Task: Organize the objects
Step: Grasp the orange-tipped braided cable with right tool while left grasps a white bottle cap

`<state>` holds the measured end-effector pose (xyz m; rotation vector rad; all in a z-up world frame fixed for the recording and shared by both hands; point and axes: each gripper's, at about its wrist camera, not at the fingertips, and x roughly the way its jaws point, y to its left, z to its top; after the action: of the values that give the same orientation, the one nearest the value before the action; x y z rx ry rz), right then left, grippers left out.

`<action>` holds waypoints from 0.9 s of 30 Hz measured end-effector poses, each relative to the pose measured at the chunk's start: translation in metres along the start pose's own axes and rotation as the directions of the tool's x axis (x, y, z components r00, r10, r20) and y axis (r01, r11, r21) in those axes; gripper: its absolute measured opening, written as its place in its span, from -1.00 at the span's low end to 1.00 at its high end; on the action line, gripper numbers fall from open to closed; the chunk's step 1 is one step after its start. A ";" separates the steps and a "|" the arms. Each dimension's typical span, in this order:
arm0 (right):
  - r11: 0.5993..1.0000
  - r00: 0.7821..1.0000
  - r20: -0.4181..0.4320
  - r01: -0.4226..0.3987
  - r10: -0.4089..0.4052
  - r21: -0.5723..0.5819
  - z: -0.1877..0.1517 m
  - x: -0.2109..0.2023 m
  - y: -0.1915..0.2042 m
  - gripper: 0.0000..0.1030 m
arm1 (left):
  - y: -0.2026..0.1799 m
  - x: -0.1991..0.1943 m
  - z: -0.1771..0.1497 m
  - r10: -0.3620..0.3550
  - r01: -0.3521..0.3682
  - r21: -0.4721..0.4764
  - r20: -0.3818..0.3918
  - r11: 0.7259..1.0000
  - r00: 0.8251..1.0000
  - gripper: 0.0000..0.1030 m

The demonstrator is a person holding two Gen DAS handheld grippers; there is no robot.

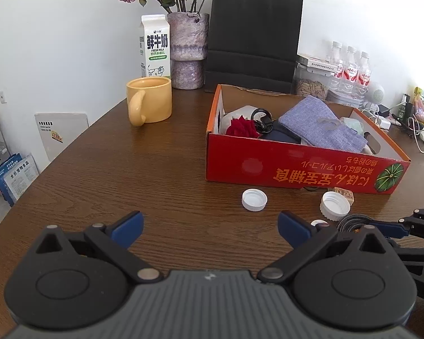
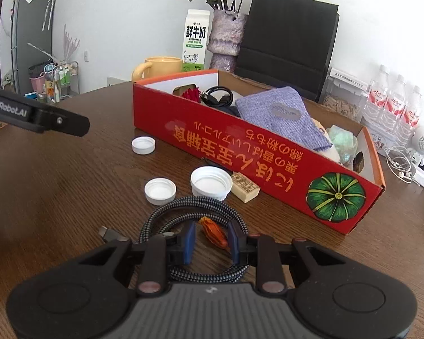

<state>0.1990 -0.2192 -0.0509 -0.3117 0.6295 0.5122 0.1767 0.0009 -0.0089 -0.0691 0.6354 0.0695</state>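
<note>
Sorting is partly done, judging by how things lie. The red box [image 2: 268,152] on the brown table [image 2: 56,197] already holds a purple cloth pouch [image 2: 271,115], a red flower [image 2: 190,93], a black cable [image 2: 216,97] and a pale green item [image 2: 342,141].

Left on the table, in front of the box's long printed wall:
- 3 white caps: 1 far [image 2: 143,145], 1 near [image 2: 160,191], 1 taller [image 2: 211,183]
- a small tan block [image 2: 244,189], just beside the taller cap and near the box wall
- a coiled braided cable [image 2: 189,214] with its metal plug [image 2: 108,233] at the left
- an orange wrapped sweet [image 2: 213,233] lying inside the cable's loop

Right gripper [image 2: 212,238]: jaws narrow, 1 blue pad on each side of the sweet. Whether the pads press on it I cannot tell; a small gap seems to show. The sweet looks like the item in hand.

Sweet's long axis: diagonal in the right wrist view, upper-left end toward the caps, lower-right end toward the right pad. So the jaws meet it at a slant, not square across its width.

Left gripper [image 1: 210,230]: jaws wide, nothing between them, over bare table, well apart from the caps.
</note>
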 end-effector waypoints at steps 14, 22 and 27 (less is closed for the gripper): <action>0.996 0.995 0.104 -0.001 -0.009 0.091 0.015 -0.010 -0.017 -0.77 | -0.016 0.047 0.010 0.006 -0.005 0.023 -0.058 1.000 0.998 1.00; 0.989 0.992 0.120 0.020 -0.038 0.148 0.024 0.008 -0.027 -0.77 | -0.035 0.083 0.015 0.008 -0.003 0.052 -0.091 0.999 0.996 0.82; 0.987 0.992 0.119 0.011 -0.030 0.159 0.024 0.014 -0.029 -0.77 | -0.045 0.085 0.016 -0.036 0.043 0.086 -0.084 0.995 0.996 -0.42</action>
<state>0.2359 -0.2280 -0.0377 -0.1360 0.5446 0.4546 0.2580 -0.0390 -0.0448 0.0000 0.7184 0.0005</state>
